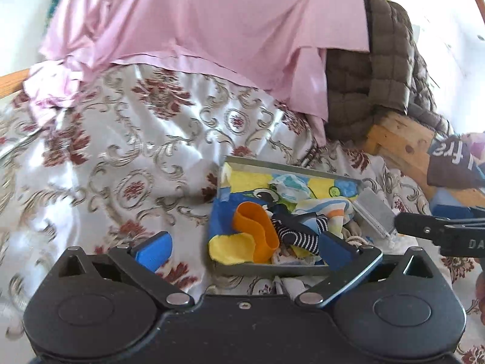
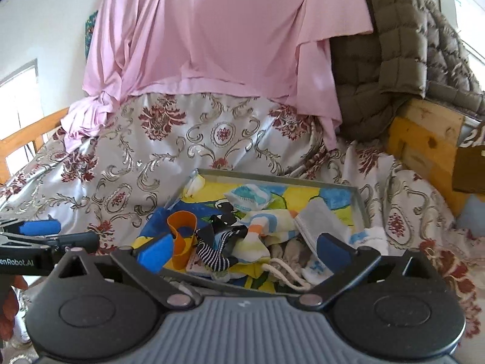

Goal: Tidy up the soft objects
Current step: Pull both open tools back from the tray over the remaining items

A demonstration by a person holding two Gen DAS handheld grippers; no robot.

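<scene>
Left wrist view: a bed covered by a floral bedspread (image 1: 127, 157) is shown, with a pink sheet (image 1: 197, 21) draped across its far side and a brown quilted jacket (image 1: 376, 69) heaped at the far right corner. Near the front edge of the bedspread a shallow metal tray (image 1: 272, 270) is seen, and within it the soft objects are gathered: an orange band (image 1: 257, 227) and a yellow piece (image 1: 232, 247) at the tray's near left corner, a striped sock (image 1: 300, 238) at the middle, a pale packet (image 1: 288, 188) toward the far edge. The left gripper (image 1: 244, 250) is held above the tray's near left part with its fingers spread wide and nothing between them. The collection appears largely done; the heap lies unsorted, so ordering or folding is judged to remain. Right wrist view: the right gripper (image 2: 244, 251), likewise spread and empty, is placed over the tray's near edge. Shown only here are a grey cloth (image 2: 318, 215) and a drawstring cord (image 2: 285, 273) at the near right corner, hidden or unclear in the other view, and a window at the left. The yellow piece is plain only in the left wrist view.
</scene>
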